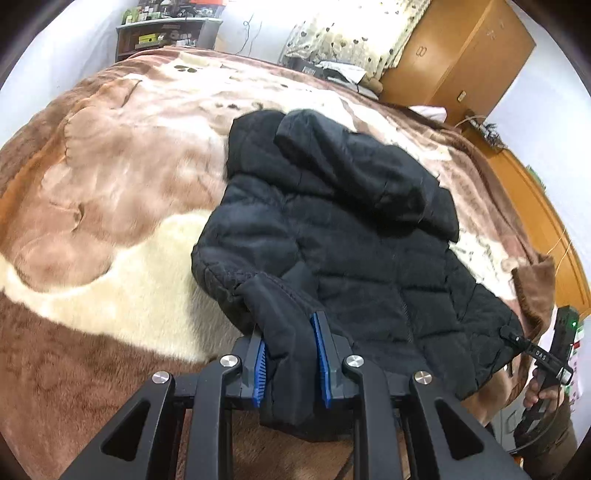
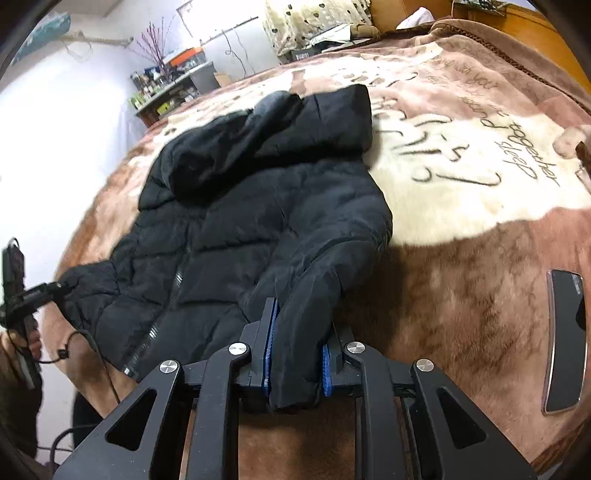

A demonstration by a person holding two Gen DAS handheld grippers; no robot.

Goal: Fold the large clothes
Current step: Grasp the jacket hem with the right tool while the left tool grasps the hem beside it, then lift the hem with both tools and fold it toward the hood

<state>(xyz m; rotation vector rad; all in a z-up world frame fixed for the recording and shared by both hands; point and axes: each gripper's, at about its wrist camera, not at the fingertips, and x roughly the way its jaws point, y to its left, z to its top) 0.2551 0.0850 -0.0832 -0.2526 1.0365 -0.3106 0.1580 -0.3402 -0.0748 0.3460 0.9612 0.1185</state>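
Observation:
A black quilted hooded jacket lies front up on a brown and cream blanket, its hood toward the far side. My left gripper is shut on the cuff of one black sleeve at the jacket's near left. In the right wrist view the same jacket lies spread out, and my right gripper is shut on the cuff of the other sleeve at its near right. The right gripper also shows at the far right of the left wrist view.
A black phone lies on the blanket to the right of the jacket. A wooden wardrobe and a cluttered shelf stand beyond the bed. The blanket has dark writing on its cream patch.

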